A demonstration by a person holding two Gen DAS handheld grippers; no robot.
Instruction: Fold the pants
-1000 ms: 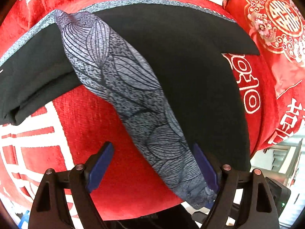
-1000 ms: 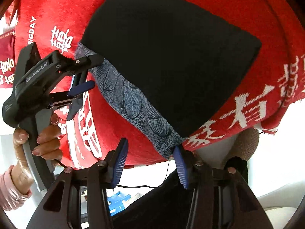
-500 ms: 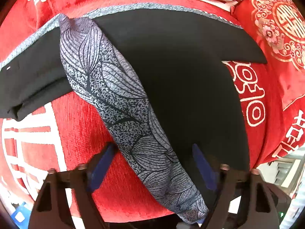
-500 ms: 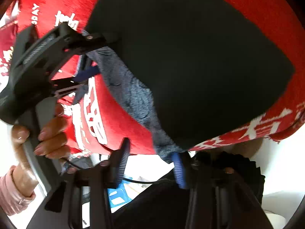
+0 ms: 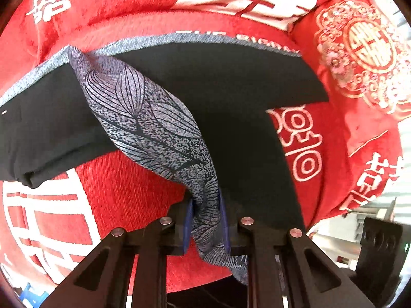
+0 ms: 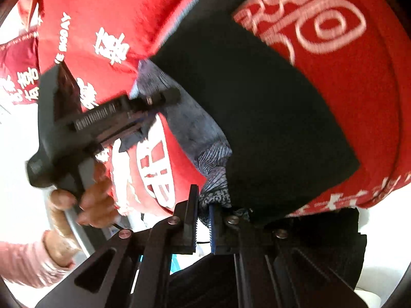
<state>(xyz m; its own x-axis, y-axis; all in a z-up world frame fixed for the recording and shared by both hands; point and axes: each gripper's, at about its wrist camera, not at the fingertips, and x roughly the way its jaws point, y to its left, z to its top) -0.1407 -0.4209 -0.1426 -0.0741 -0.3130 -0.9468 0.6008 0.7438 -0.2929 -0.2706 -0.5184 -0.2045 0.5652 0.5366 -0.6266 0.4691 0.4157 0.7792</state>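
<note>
Item one: my left gripper, jaws just closed on the grey leaf-printed side panel of the black stretch pants.

Item two: my right gripper, jaws likewise just closed, pinching the same patterned edge.

Beyond both: pants spread flat over a red plush blanket with white characters.

Progress: edge gripped, no fold visible; I judge folding barely begun.
</note>
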